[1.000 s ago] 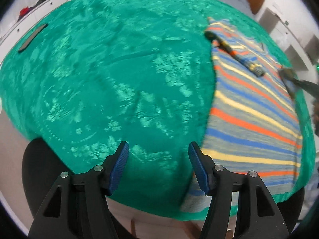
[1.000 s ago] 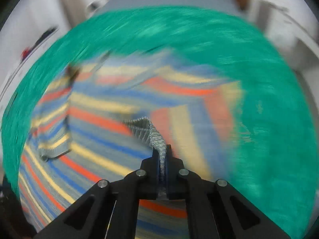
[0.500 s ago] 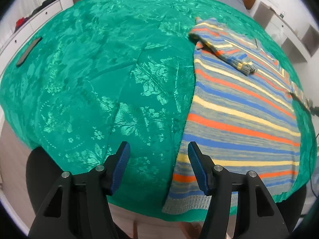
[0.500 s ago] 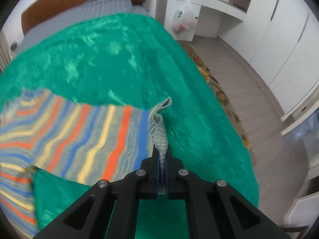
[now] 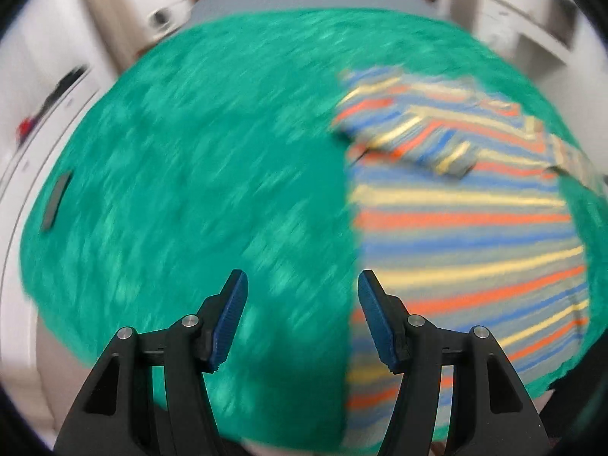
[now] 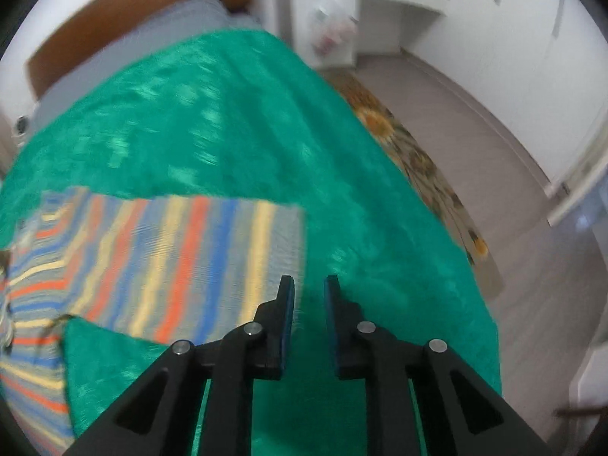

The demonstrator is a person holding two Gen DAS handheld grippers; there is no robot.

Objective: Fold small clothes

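A striped sweater (image 5: 467,224) in orange, blue, yellow and grey lies flat on the green bedspread (image 5: 197,174), with one sleeve folded across its chest. In the left wrist view my left gripper (image 5: 302,304) hangs open above the bedspread, just left of the sweater's edge, with nothing between its fingers. The right wrist view shows the sweater's other sleeve (image 6: 182,258) stretched out flat on the bedspread (image 6: 266,121). My right gripper (image 6: 308,294) sits just past the sleeve's cuff; its jaws are opening and nothing is between them.
A dark flat remote-like object (image 5: 57,201) lies at the bedspread's left side. A wooden headboard (image 6: 125,22) stands behind the bed. To the right are a patterned rug (image 6: 418,167), wood floor, white cabinets and a hanging plastic bag (image 6: 330,30).
My right gripper pulled the sleeve cuff outward, laid it flat and let go. The left gripper rose and swung, staying open; its view now faces the headboard.
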